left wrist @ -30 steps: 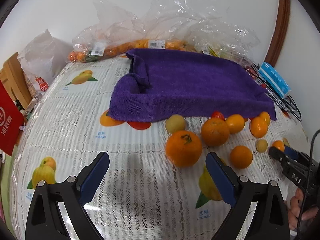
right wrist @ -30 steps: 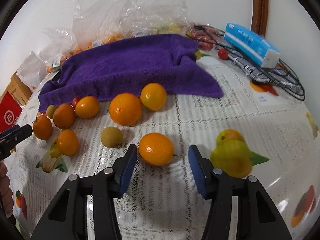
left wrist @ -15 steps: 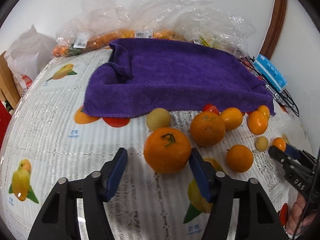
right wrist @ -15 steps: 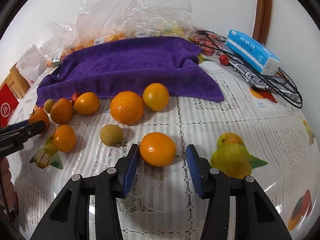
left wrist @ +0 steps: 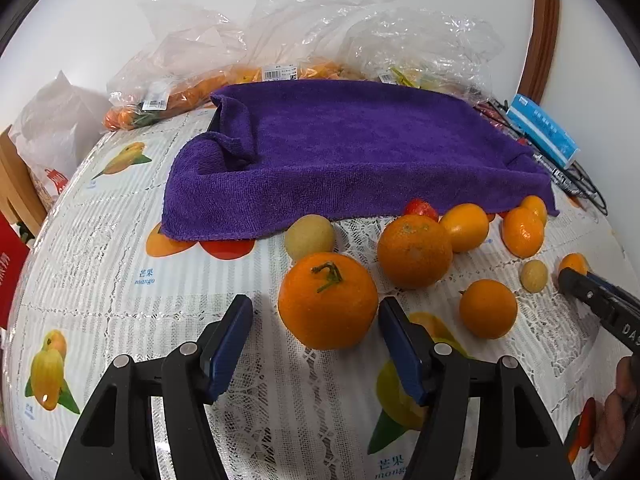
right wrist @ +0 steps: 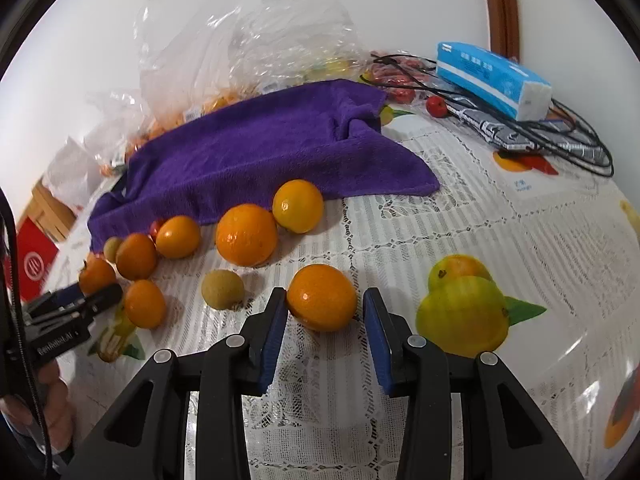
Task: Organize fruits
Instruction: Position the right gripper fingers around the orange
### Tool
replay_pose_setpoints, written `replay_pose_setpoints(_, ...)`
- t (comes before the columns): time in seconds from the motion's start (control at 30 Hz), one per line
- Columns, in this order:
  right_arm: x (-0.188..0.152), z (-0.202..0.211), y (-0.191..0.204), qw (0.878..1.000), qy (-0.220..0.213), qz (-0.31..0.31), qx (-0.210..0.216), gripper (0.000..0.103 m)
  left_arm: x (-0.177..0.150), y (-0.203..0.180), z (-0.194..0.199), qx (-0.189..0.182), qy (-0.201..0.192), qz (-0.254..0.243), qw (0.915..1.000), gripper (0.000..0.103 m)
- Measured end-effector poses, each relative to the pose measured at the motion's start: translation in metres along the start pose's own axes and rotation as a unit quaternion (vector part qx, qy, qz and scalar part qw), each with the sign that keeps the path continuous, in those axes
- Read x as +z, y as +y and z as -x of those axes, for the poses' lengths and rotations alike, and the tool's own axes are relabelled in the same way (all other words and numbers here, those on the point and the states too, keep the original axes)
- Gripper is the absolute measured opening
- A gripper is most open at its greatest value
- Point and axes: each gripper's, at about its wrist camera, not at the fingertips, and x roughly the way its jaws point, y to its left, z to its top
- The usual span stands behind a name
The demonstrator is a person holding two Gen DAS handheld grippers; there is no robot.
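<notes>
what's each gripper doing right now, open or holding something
Left gripper: open, straddling the stemmed orange, not clamped.
Right gripper: open, fingers either side of a small orange, not yet gripping.

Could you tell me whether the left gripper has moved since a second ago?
Yes. The left gripper has come forward and rightward toward the purple towel, and its open jaws now flank the stemmed orange without gripping it.

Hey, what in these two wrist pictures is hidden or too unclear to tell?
- Left wrist: small red fruit mostly hidden behind big orange.
- Both views: contents of plastic bags blurred by crinkled film.
- Both views: whatever lies beneath the purple towel.
- Right wrist: tissue pack print too small.
</notes>
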Motion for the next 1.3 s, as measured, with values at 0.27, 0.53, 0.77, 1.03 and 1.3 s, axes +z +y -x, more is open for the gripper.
replay_pose_setpoints(0.27, 0.001, -0.002, 0.010, 1.000, 0.004, 0.025, -0.018, 0.037, -0.003, 0.008, 0.007, -0.042, -0.011, 0.028, 0.9987, 0.042)
replay_pose_setpoints(0.53, -0.002, 0.007, 0.010, 0.999, -0.015, 0.031, -0.005, 0.034, -0.003, 0.012, 0.010, -0.056, -0.009, 0.040, 0.9976, 0.042)
replay_pose_setpoints(0.77, -0.003, 0.016, 0.016, 0.999, -0.016, 0.043, -0.013, 0.025, -0.004, 0.014, 0.018, -0.072, -0.007, 0.038, 0.9966, 0.042)
replay_pose_setpoints(1.03, -0.003, 0.001, 0.020, 0.999, 0.003, 0.045, -0.027, 0.036, -0.005, 0.019, 0.016, -0.080, 0.005, 0.048, 0.9956, 0.042)
replay_pose_setpoints(1.3, -0.002, -0.004, 0.024, 0.998, 0.005, 0.050, -0.029, 0.031, -0.004, 0.018, 0.022, -0.079, -0.003, 0.044, 0.9959, 0.042)
